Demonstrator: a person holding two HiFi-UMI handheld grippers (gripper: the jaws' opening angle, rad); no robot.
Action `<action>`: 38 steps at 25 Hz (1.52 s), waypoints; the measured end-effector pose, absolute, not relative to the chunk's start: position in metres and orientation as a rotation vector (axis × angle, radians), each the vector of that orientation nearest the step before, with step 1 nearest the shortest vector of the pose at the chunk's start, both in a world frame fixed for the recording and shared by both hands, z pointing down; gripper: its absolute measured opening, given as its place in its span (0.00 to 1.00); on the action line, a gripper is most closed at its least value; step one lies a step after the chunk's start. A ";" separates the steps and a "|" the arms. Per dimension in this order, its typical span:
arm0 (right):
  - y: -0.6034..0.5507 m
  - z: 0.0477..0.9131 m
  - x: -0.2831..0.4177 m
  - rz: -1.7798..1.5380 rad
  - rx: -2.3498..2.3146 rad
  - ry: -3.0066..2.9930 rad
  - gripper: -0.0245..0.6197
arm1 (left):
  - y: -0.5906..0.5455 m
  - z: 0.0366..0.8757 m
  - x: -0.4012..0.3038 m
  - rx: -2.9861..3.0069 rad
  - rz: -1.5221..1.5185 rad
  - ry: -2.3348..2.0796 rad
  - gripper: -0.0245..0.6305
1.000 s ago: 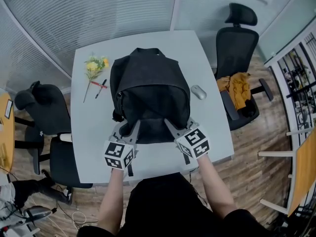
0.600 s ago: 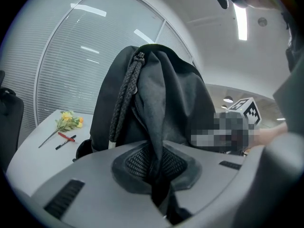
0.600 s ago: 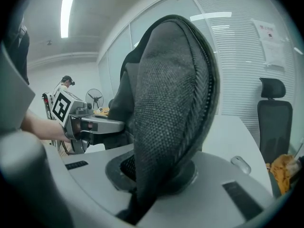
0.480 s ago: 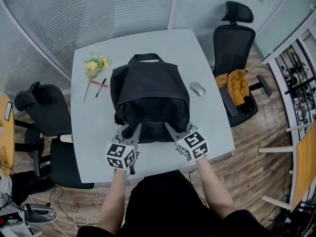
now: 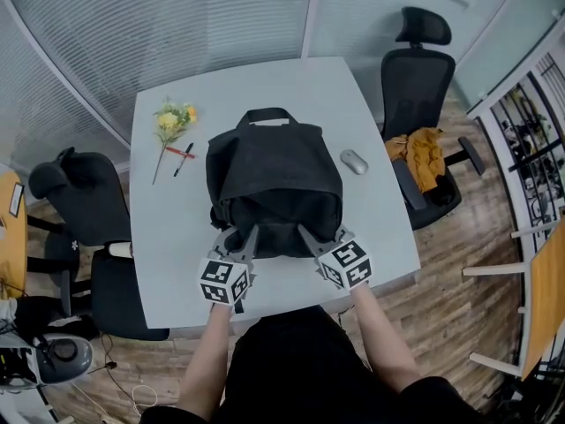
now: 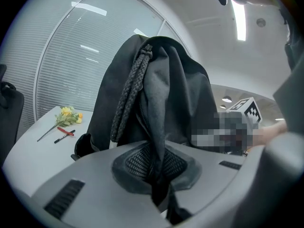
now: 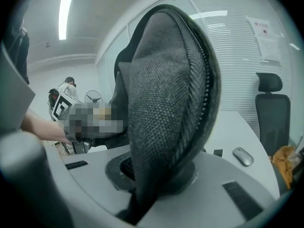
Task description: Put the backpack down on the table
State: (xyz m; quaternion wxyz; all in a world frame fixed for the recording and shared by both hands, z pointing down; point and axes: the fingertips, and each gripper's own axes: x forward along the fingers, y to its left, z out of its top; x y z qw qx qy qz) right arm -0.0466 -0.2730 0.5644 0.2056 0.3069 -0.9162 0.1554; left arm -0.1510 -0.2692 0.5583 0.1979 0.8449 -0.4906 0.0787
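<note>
I'm squeezing the left gripper [image 5: 249,238] shut on the backpack [image 5: 274,170]'s near fabric. The bag's sitting on the table [image 5: 168,228] right beyond both claws, and the right gripper [image 5: 306,235], jaws just closing tighter, is clamping its mesh strap [image 7: 166,103].

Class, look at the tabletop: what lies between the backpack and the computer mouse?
Nothing: in the head view, only a narrow bare strip of table separates the backpack from the mouse to its right.
</note>
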 end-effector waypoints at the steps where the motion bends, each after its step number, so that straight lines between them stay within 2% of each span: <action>1: -0.273 0.564 -0.046 0.432 0.857 -2.555 0.09 | -0.269 0.558 -0.151 2.359 0.223 -1.368 0.08; 16: -0.263 0.552 -0.034 0.381 0.955 -2.481 0.28 | -0.248 0.548 -0.160 2.345 0.261 -1.359 0.11; 38: -0.227 0.529 0.004 0.322 0.996 -2.525 0.29 | -0.209 0.539 -0.173 2.273 0.277 -1.519 0.13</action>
